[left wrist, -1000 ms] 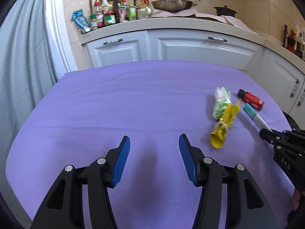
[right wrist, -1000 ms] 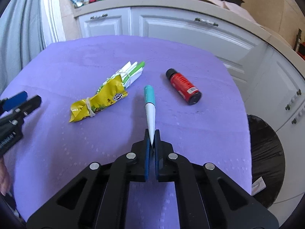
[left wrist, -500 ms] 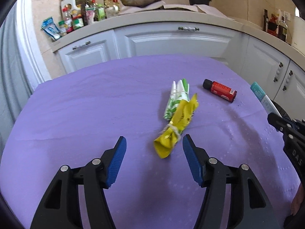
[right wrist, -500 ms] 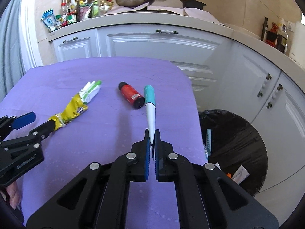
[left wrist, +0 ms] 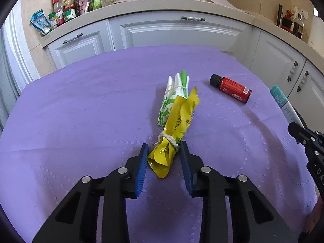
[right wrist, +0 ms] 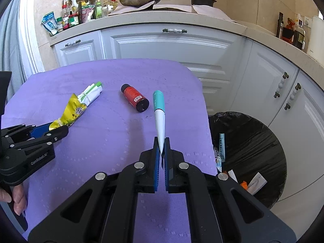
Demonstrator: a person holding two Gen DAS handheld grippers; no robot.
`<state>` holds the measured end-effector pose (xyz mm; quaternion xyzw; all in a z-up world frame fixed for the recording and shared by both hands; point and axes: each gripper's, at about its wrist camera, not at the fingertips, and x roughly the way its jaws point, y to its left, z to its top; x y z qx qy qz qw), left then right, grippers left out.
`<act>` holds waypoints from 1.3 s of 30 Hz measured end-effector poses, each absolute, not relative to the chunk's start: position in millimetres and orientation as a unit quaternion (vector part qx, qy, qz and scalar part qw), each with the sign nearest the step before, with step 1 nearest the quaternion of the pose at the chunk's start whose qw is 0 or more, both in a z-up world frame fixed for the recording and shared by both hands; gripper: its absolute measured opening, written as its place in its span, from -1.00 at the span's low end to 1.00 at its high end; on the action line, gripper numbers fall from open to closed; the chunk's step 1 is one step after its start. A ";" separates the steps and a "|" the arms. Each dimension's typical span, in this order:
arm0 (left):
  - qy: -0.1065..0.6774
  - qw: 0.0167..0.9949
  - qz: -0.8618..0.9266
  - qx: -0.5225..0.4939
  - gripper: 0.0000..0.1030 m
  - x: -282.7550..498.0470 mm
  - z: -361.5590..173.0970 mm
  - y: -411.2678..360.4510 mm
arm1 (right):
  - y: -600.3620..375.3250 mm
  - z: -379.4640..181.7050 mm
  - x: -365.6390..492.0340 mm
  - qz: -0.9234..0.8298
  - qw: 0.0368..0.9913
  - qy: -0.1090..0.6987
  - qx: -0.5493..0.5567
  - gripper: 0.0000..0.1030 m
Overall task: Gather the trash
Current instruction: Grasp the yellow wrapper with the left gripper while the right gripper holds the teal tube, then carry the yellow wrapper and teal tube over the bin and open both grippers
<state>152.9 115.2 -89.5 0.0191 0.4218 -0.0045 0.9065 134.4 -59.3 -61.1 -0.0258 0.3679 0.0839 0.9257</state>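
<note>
Right now we have two grippers working over a table with a purple cloth (left wrist: 81,105). Our left gripper (left wrist: 163,151) has its jaws closing around the near end of a yellow wrapper (left wrist: 178,121), a crumpled foil packet with dark print, cinched near its lower end by a pale string. The right pad looks to be against the wrapper and the left pad stands just off it, so we count no firm grip. The wrapper lies on the cloth, its far end overlapping a white-and-green packet (left wrist: 174,93) bound with a thin band.

Our right gripper (right wrist: 161,147) is clamped tight on the flat crimped end of a tube (right wrist: 159,113), white in the body with a teal far end. The tube juts forward above the right edge of the table, beside a bin lined with a black bag (right wrist: 263,133).

Counting the trash on the cloth, we see one yellow wrapper, one white-and-green packet and one red bottle (left wrist: 230,88) with a black cap, lying on its side well apart from the packets. One tube is held. Inside the bin we make out several small wrappers (right wrist: 255,184), though their exact count is unclear.
</note>
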 end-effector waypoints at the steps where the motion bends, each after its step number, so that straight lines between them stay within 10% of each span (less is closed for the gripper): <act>1: 0.416 0.909 -0.005 0.021 -0.40 149.9 -87.8 114.6 | -59.8 -61.1 134.3 0.084 0.926 0.367 -0.026 -0.92; 39: 0.307 0.950 -0.036 0.036 -0.42 103.0 -38.7 47.2 | -136.3 -26.6 80.8 -0.015 0.952 0.305 -0.009 -0.92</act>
